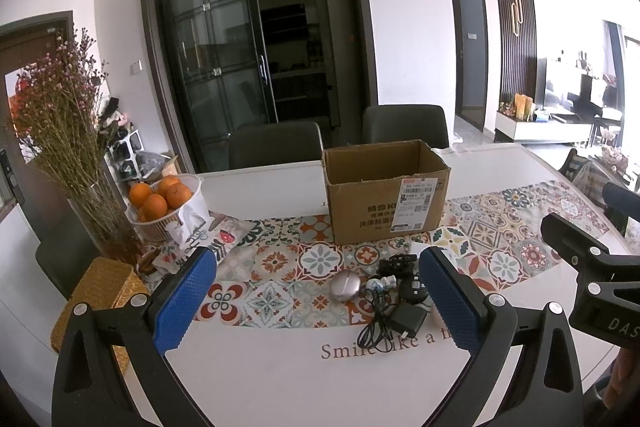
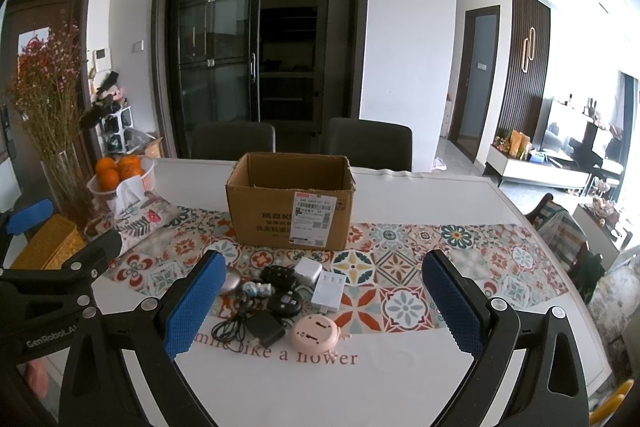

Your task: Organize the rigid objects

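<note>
An open cardboard box (image 2: 290,205) stands on the patterned runner; it also shows in the left wrist view (image 1: 384,193). In front of it lies a cluster of small items: a pink round gadget (image 2: 314,333), a white battery case (image 2: 329,291), a white cube charger (image 2: 308,271), a black adapter with cable (image 2: 264,329), a black remote (image 2: 278,275), a black round device (image 2: 285,303), a small figurine (image 2: 260,288) and a silver oval case (image 1: 346,285). My left gripper (image 1: 316,303) and right gripper (image 2: 324,305) are both open, empty, held above the table near the cluster.
A white basket of oranges (image 1: 166,203), a tissue pouch (image 2: 138,213), a vase of dried flowers (image 1: 60,131) and a woven yellow box (image 1: 102,291) stand at the left. Two dark chairs (image 2: 366,143) are behind the table. The table's right edge (image 2: 560,267) curves away.
</note>
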{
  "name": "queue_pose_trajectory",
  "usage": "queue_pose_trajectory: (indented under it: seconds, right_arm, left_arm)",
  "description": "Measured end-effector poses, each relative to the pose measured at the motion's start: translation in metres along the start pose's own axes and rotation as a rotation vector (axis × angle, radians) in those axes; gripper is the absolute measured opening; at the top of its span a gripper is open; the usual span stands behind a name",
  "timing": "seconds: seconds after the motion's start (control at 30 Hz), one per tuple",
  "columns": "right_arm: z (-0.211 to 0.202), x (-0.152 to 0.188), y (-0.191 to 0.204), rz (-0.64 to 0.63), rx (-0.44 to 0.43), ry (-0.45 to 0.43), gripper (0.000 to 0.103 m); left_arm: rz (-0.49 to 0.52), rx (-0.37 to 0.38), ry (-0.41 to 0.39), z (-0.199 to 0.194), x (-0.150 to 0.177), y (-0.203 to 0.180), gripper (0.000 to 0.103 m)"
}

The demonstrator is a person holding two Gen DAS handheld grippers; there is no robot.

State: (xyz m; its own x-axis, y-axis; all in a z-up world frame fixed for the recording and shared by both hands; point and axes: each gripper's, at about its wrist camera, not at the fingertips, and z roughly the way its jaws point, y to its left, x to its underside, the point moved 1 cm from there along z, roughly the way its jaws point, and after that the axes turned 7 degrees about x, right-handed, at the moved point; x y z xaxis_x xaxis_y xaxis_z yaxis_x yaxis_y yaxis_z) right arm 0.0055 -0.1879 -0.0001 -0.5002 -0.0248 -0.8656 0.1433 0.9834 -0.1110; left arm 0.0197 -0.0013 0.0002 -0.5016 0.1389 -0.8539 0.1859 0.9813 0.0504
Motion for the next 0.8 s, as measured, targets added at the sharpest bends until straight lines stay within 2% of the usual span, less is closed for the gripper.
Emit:
queue_pose_trajectory:
  seconds: [0.6,0.8]
  right_arm:
    - [0.006,0.006,0.004,-0.001,-0.001,0.006,0.099]
    - [0.02,0.017,0.008,-0.003,-0.007,0.046,0.099]
  left_arm:
    - [-0.005,0.01,0.014,0.004,0.008,0.001,0.103]
    - [-0.01,0.013,0.087,0.023,0.018,-0.002,0.103]
